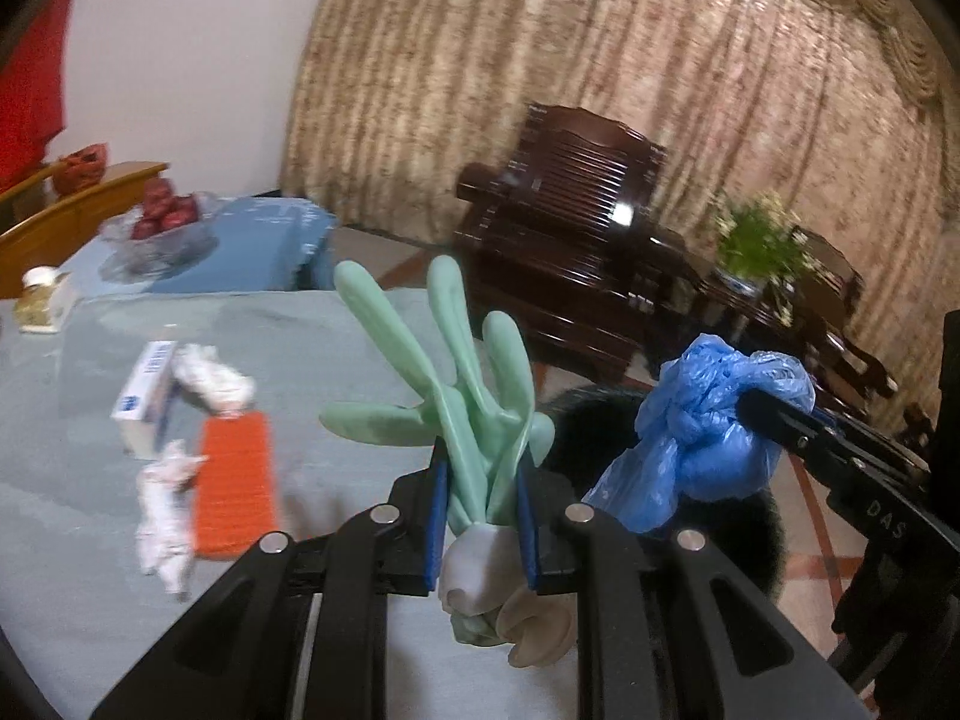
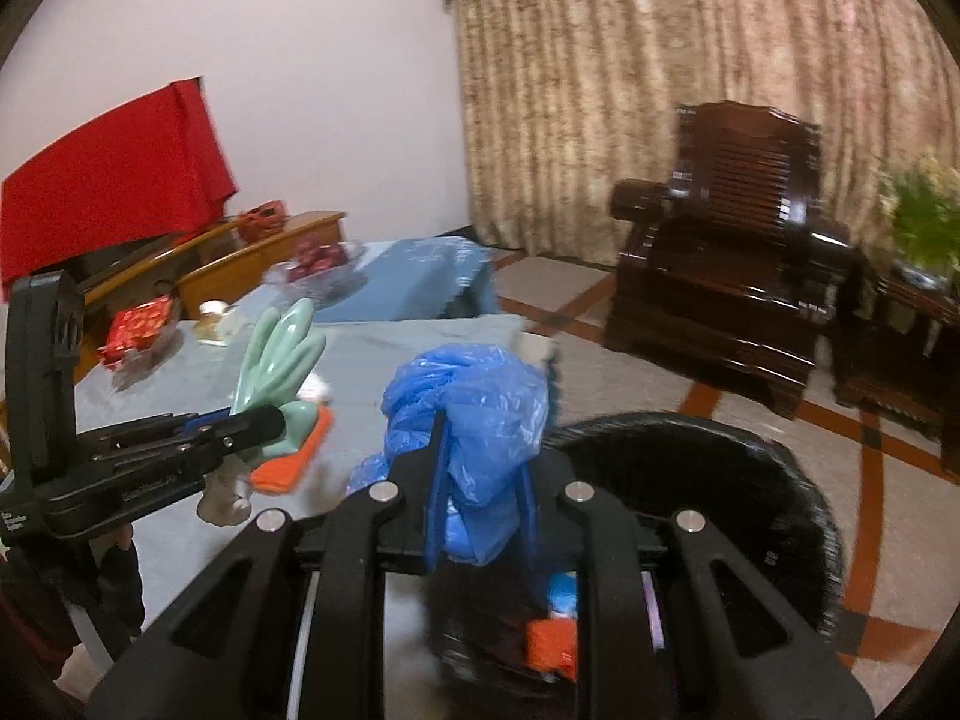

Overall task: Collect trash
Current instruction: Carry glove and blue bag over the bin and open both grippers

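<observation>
Above table (image 1: 336, 324): crumpled blue bag (image 2: 474, 408) (knotted, glossy).

You hold a green rubber glove (image 1: 474, 396) — smooth, faintly glossy — and a crinkled blue plastic bag (image 2: 474, 414), thin and shiny. The table's grey-blue cloth (image 1: 336, 348) looks soft and matt. The dark wooden armchair (image 2: 726, 252) is polished to a gloss — the black bin (image 2: 750, 480) looks dull and rough-rimmed.
</observation>
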`<state>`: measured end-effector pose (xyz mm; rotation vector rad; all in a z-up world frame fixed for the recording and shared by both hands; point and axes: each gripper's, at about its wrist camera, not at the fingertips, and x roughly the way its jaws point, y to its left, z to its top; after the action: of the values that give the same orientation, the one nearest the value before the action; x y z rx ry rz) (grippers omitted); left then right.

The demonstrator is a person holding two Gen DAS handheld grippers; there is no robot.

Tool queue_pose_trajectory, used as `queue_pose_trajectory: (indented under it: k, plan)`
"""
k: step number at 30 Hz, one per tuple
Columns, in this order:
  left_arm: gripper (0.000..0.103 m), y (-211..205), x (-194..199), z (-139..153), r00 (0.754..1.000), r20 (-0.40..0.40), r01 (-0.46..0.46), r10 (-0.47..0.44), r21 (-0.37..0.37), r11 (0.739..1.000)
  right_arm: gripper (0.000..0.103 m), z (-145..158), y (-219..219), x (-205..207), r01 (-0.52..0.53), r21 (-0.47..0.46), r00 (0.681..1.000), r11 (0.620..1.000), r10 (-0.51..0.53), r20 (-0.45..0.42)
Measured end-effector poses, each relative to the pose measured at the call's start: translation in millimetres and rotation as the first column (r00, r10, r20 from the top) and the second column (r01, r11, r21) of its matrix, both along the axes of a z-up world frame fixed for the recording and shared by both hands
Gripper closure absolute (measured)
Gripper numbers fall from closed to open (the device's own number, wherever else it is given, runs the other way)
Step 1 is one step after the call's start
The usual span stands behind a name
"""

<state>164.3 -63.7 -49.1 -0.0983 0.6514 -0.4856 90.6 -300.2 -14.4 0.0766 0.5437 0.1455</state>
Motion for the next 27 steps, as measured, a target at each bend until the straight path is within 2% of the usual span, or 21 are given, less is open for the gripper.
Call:
queue_pose_trajectory:
  k: [11, 20, 22, 24, 25, 26, 27]
  plan:
    - [0.083, -108, -2, -16, 0.983, -0.012, 0.184, -0.184, 0.024, 0.983, 0.084, -34, -86, -17, 0.197, -0.019, 0.979, 0.980, -0.198, -0.053]
    - [0.082, -155, 9, -38, 0.970, -0.037, 0.240, -0.238, 0.040, 0.970, 0.084, -70, -120, -5, 0.268, -0.024, 0.956, 0.963, -0.269, -0.119]
    - [0.080, -162, 12, -44, 0.966, -0.051, 0.255, -0.253, 0.042, 0.966, 0.083, -75, -124, -3, 0.275, -0.028, 0.953, 0.961, -0.276, -0.128]
    - [0.072, -165, 15, -49, 0.965, -0.069, 0.258, -0.254, 0.045, 0.965, 0.080, -81, -126, -1, 0.284, -0.043, 0.948, 0.958, -0.287, -0.139]
    - [0.069, -165, 15, -50, 0.965, -0.073, 0.254, -0.251, 0.043, 0.966, 0.074, -83, -126, -1, 0.290, -0.052, 0.945, 0.956, -0.294, -0.144]
    - [0.062, -165, 15, -50, 0.966, -0.078, 0.251, -0.248, 0.040, 0.967, 0.070, -84, -126, 0, 0.289, -0.054, 0.944, 0.956, -0.294, -0.151]
    - [0.055, -165, 15, -50, 0.967, -0.077, 0.248, -0.245, 0.038, 0.968, 0.059, -86, -127, -1, 0.297, -0.060, 0.941, 0.953, -0.303, -0.151]
